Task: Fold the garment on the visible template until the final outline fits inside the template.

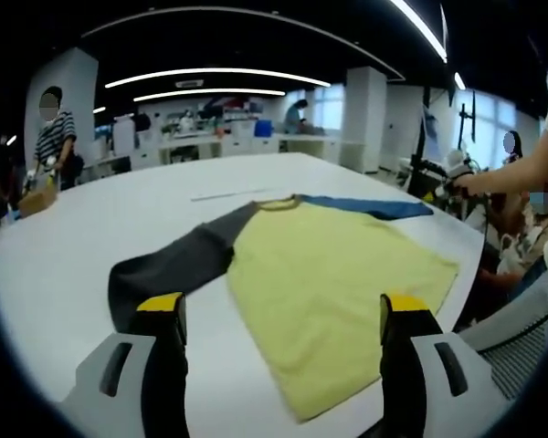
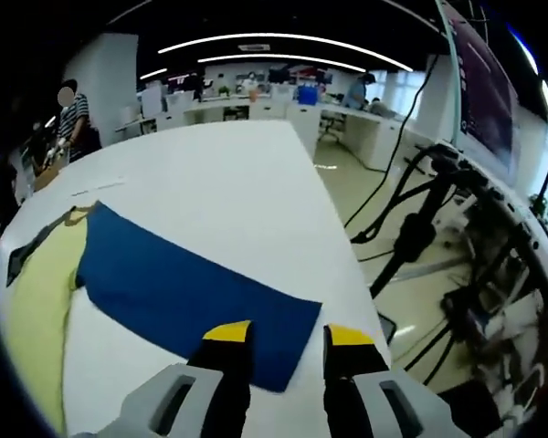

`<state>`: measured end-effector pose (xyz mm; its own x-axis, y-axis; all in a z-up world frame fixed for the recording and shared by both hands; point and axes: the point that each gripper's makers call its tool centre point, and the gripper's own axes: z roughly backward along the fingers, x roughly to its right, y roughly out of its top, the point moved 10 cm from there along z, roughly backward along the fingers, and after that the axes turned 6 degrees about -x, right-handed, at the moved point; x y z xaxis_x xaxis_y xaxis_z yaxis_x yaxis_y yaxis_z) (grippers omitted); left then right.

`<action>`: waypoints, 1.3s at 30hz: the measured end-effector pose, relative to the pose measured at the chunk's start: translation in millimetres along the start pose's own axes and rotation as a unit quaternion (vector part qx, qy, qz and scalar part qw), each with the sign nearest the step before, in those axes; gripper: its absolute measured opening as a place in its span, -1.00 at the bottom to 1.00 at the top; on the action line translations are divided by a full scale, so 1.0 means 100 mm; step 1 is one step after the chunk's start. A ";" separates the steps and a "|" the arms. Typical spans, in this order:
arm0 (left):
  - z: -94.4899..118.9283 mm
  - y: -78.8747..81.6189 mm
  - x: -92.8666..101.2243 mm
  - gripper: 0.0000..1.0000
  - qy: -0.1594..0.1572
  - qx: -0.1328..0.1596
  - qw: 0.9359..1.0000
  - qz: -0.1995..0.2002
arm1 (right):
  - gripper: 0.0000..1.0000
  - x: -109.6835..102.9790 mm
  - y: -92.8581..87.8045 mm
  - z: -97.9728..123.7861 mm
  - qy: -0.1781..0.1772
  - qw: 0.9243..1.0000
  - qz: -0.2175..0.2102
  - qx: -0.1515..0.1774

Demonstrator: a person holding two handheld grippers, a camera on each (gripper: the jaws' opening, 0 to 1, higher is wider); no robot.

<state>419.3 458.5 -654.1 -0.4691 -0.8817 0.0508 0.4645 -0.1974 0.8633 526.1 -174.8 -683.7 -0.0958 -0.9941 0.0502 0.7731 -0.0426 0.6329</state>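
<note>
At six o'clock over the blue sleeve [image 2: 187, 297], the right claw [image 2: 288, 342] hovers narrow and empty, the left claw [image 1: 281, 310] wide over the garment [image 1: 333, 292]; a shallow pinch near the surface [image 2: 228, 182] edge might drag cloth overboard.

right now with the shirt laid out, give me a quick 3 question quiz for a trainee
1. True or false: the garment lies flat on the white table, body yellow.
2. Multiple choice: which sleeve lies just ahead of the right gripper? A) grey sleeve B) blue sleeve C) red sleeve
3. Fill in: the left gripper has its jaws ____, holding nothing.

Key
1. True.
2. B, the blue sleeve; the grey sleeve lies on the other side.
3. Open.
</note>
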 end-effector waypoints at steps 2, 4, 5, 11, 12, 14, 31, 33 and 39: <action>0.00 0.00 0.00 0.70 0.000 0.001 1.000 0.001 | -0.40 -0.01 -0.04 -0.02 0.001 1.000 -0.003 -0.006; 0.00 -0.01 0.00 0.70 -0.001 0.002 1.000 0.002 | -0.39 -0.02 -0.07 -0.03 0.003 1.000 -0.006 -0.010; -0.01 -0.01 -0.01 0.70 -0.001 0.002 1.000 0.003 | -0.39 -0.02 -0.08 -0.03 0.004 1.000 -0.007 -0.011; -0.02 -0.01 -0.01 0.70 -0.003 0.002 1.000 0.004 | -0.37 -0.05 -0.15 -0.05 0.009 1.000 -0.015 -0.023; -0.02 -0.01 -0.01 0.70 -0.003 0.002 1.000 0.004 | -0.36 -0.05 -0.17 -0.06 0.010 1.000 -0.016 -0.024; -0.01 -0.02 -0.01 0.70 -0.003 0.001 1.000 0.004 | -0.36 -0.05 -0.19 -0.06 0.010 0.999 -0.016 -0.027; 0.01 -0.02 -0.02 0.69 0.003 -0.002 1.000 0.008 | -0.57 0.01 -0.28 -0.06 0.002 0.998 -0.048 -0.029; 0.01 -0.02 -0.02 0.69 0.002 -0.002 1.000 0.007 | -0.62 0.00 -0.28 -0.04 0.004 0.998 -0.052 -0.029; 0.01 -0.02 -0.01 0.70 0.002 -0.001 1.000 0.005 | -0.75 0.01 -0.27 -0.02 0.012 0.998 -0.058 -0.032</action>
<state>418.1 460.7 -655.2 -0.4619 -0.8850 0.0578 0.4705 -0.1893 0.8618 506.7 -175.0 -702.4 -0.1722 -0.9843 -0.0396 0.7958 -0.1626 0.5834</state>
